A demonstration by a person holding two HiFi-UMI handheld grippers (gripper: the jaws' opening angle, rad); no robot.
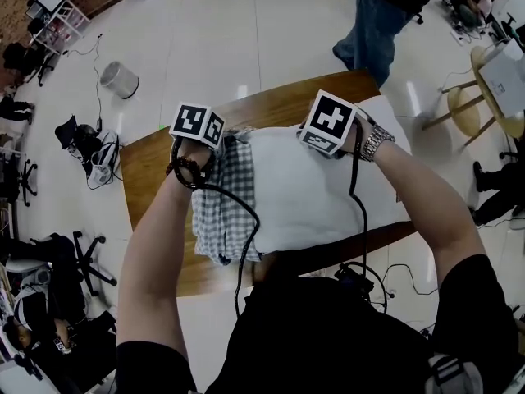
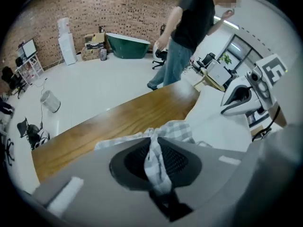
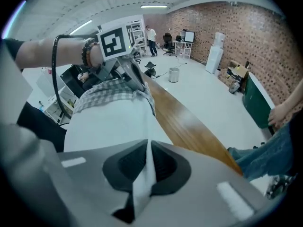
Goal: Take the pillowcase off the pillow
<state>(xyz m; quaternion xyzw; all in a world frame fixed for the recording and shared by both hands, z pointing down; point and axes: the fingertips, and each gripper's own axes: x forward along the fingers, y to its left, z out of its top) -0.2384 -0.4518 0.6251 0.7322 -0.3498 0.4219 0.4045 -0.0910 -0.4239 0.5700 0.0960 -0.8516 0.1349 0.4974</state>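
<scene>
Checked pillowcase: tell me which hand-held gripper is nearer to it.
Left. The left hand-held gripper is shut on a pinch of the checked pillowcase; the right hand-held gripper is shut on the white pillow, apart from the checked cloth.

Wooden desk (image 1: 152,167), rounded corners, on glossy white floor (image 1: 246,31). Grey waste bin (image 1: 120,80) on floor beyond desk's left end, well apart from it. Dark bag (image 1: 86,142) with cables on floor near desk's left edge. Person (image 1: 379,15) in dark top and jeans stands just past far edge. Black office chairs (image 1: 86,261) at left. Wooden stool (image 1: 464,109) at right. Brick wall (image 2: 118,6) at back; green tub (image 2: 125,45), cardboard boxes (image 2: 93,45) and white water dispenser (image 2: 66,44) along it.
</scene>
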